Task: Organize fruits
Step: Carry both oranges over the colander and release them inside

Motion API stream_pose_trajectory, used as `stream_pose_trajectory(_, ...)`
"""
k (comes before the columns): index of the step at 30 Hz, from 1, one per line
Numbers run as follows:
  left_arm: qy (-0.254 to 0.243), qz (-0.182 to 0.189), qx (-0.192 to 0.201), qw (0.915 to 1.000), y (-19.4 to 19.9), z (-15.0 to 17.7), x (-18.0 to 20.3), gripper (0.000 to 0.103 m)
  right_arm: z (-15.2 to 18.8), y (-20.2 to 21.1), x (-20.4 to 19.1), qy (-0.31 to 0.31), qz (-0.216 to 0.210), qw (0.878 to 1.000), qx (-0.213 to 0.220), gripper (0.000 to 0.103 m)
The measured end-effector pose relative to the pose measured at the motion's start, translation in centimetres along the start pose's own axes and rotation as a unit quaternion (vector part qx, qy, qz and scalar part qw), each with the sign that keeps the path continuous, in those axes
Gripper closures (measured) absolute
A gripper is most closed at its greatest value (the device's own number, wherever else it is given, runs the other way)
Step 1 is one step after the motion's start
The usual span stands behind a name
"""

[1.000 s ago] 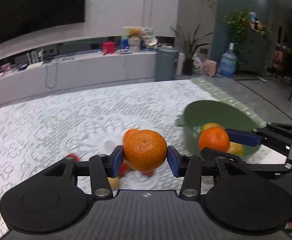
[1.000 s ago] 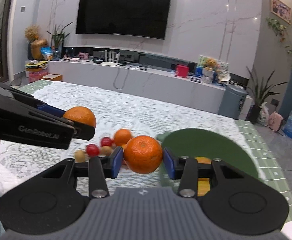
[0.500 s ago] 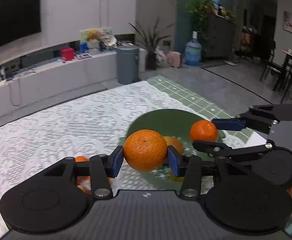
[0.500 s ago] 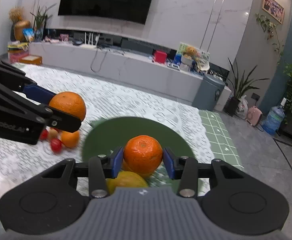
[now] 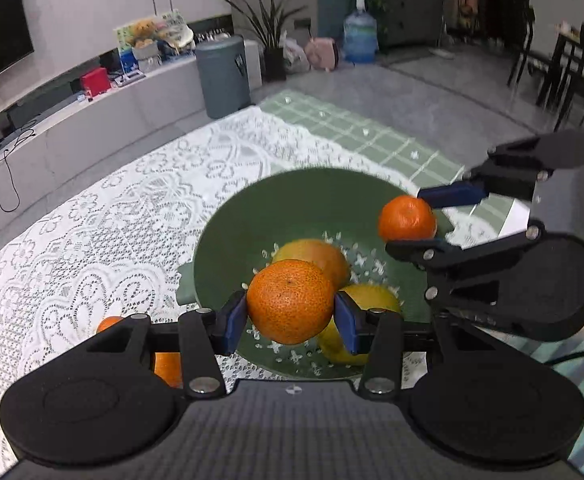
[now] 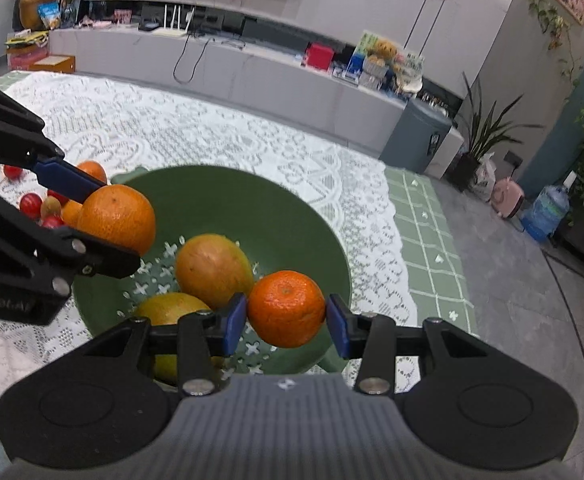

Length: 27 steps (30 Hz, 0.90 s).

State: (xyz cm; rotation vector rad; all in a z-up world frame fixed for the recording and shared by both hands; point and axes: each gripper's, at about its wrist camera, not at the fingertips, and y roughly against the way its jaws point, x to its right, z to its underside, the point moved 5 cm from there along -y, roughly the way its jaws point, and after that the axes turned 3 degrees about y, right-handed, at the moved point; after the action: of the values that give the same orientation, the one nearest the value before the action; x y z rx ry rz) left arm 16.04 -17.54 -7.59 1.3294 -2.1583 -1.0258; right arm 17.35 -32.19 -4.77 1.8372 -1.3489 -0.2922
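My left gripper (image 5: 290,318) is shut on a large orange (image 5: 289,301), held over the near part of the green colander bowl (image 5: 251,220). My right gripper (image 6: 286,322) is shut on a smaller, deeper-coloured orange (image 6: 286,308) above the bowl's (image 6: 292,216) near right rim. Each gripper shows in the other's view, the right gripper (image 5: 412,220) and the left gripper (image 6: 107,220), both still clamping their fruit. Inside the bowl lie two yellow-orange fruits (image 6: 211,268) (image 6: 171,312).
Left of the bowl on the white lace tablecloth (image 6: 171,128) sit loose small oranges (image 6: 91,170), red fruits (image 6: 31,205) and a brownish one (image 6: 50,207). A green checked cloth edge (image 6: 424,220) marks the table's right end; beyond it is grey floor.
Both grippers have carried their oranges to the right, from above the loose fruit pile to over the green bowl. The grips have stayed the same.
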Motion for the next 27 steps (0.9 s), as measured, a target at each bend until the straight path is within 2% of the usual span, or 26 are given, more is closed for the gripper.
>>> stream_pose_trajectory(10, -0.025, -0.005, -0.053, 0.9983, -2.4, 0.1, 0.7, 0.050, 0.2, -2.4, -0.3, 0.032, -0.008, 0.999, -0.033, 0.062)
stream_pose_trajectory(18, -0.030, -0.014, -0.063, 0.9974, -3.0, 0.1, 0.6, 0.050, 0.8, -3.5, -0.6, 0.037, -0.019, 0.998, -0.049, 0.061)
stream_pose_trajectory(27, -0.022, -0.020, -0.077, 0.9966, -3.1, 0.5, 0.1, 0.049, 0.7, -3.6, -1.0, 0.046, -0.012, 0.997, -0.053, 0.061)
